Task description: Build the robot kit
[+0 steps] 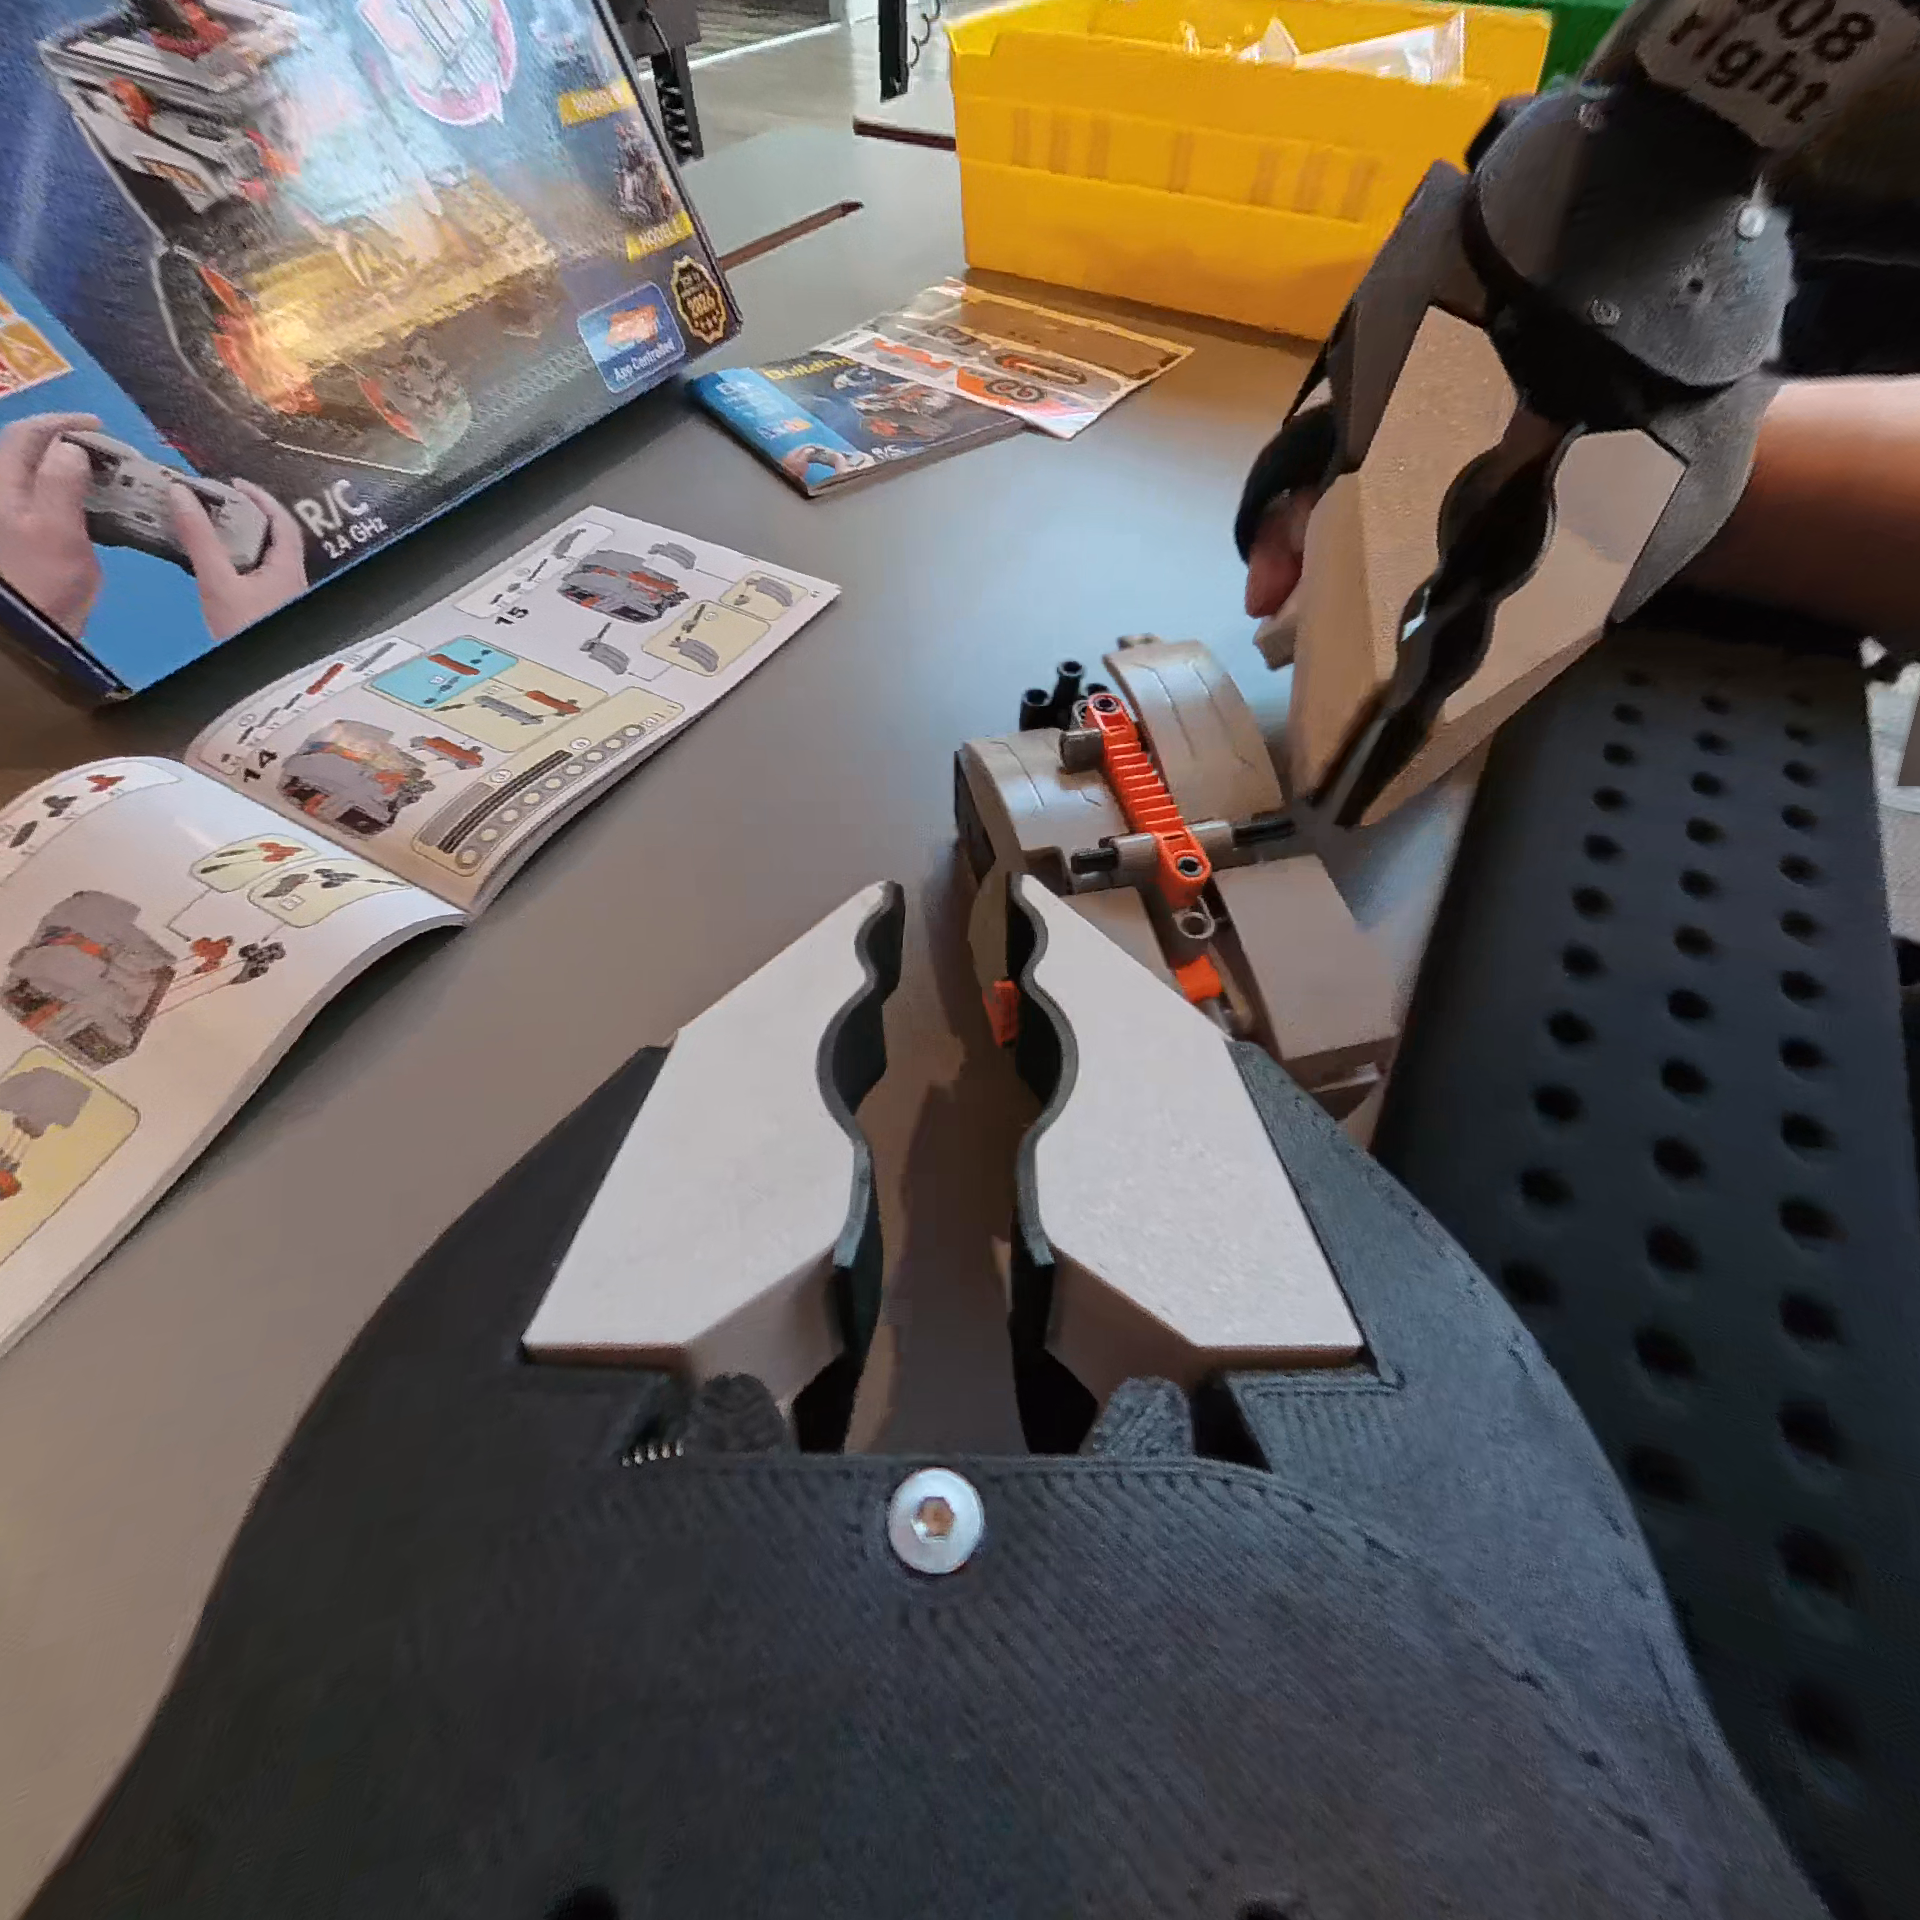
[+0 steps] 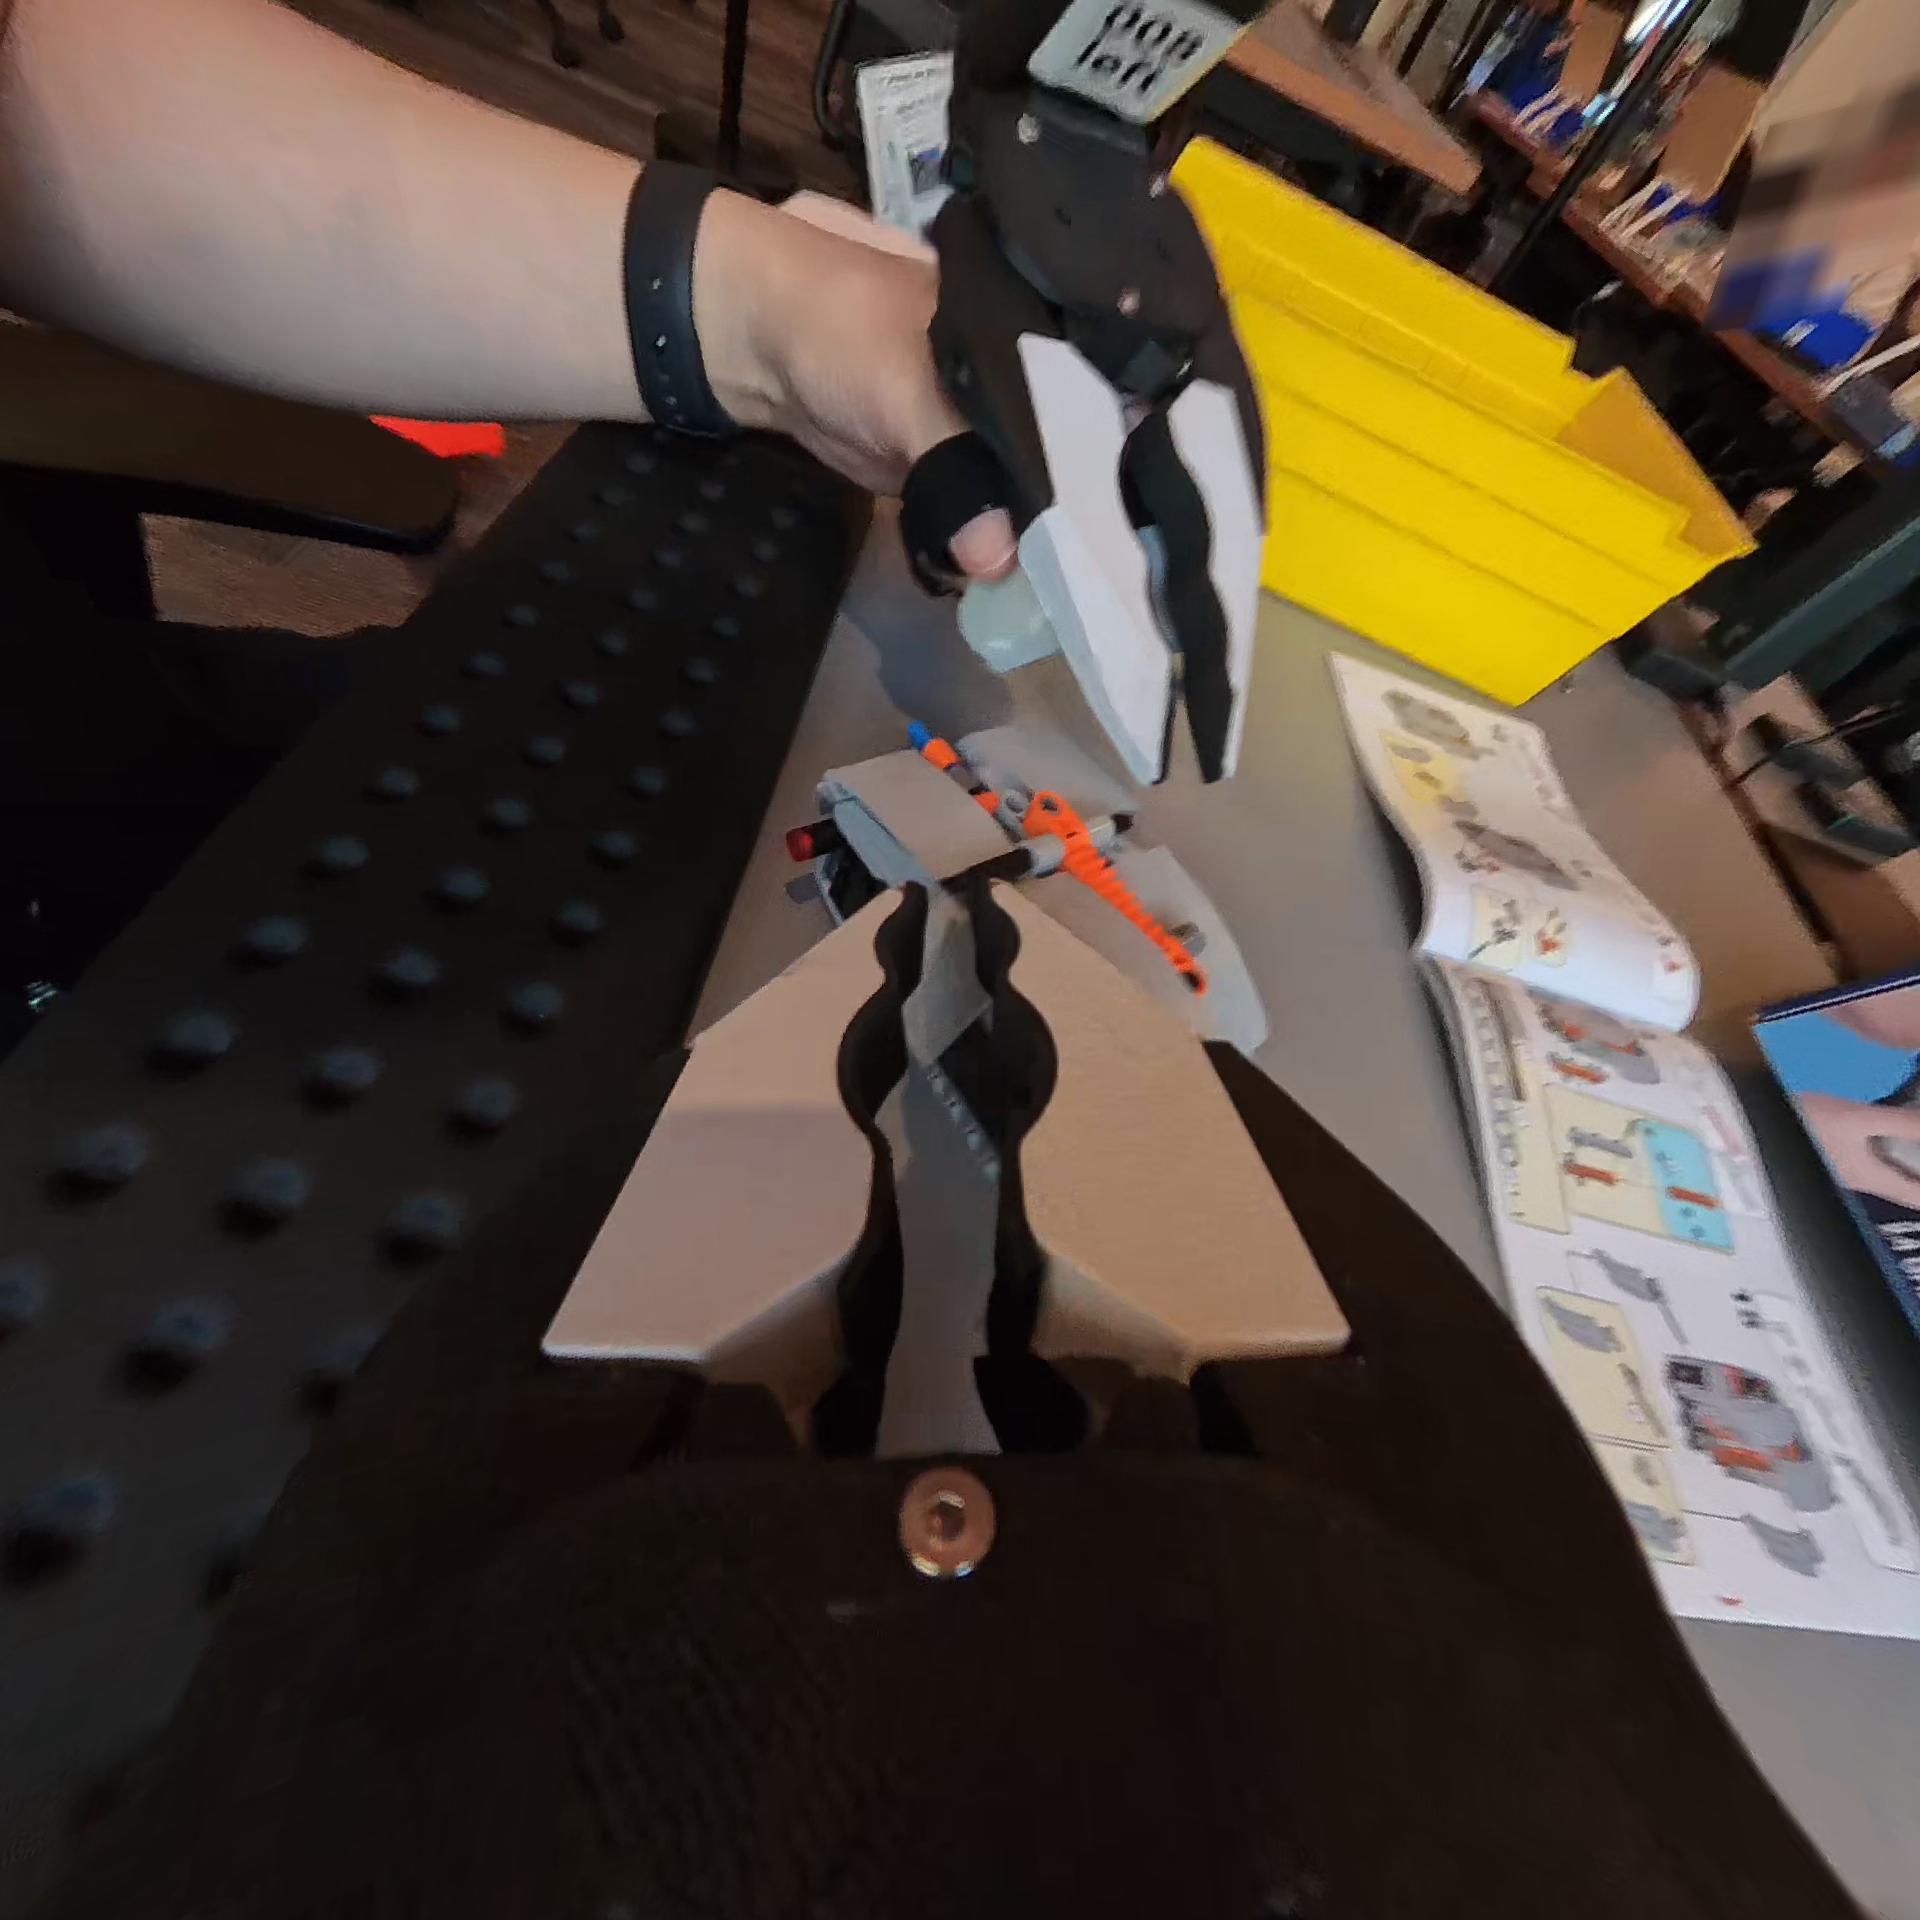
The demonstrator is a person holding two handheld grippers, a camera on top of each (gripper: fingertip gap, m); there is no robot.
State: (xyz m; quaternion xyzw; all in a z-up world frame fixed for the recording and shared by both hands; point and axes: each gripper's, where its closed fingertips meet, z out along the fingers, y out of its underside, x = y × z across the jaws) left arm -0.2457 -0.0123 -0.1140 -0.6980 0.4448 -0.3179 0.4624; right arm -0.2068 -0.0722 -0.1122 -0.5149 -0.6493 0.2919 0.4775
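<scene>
The jaws of the left gripper stand a little apart with nothing between them, their tips just short of the grey and orange toy-brick assembly that lies on the table. The jaws of the right gripper are drawn in narrow around a flat grey strip of that same assembly, which runs down between the pads; in the left wrist view this gripper points down at the model's far edge.

The smooth grey tabletop carries an open stapled instruction booklet with coloured step pictures, lying flat to the left of the model. Behind it leans a large blue printed cardboard toy box. Farther back lie a smaller closed blue booklet and a sticker sheet, and beyond them stands a yellow plastic bin. A black perforated panel runs along the model's right side.

The room behind, seen in the right wrist view, is dim and blurred, with long wooden tables bearing clutter too indistinct to name.
</scene>
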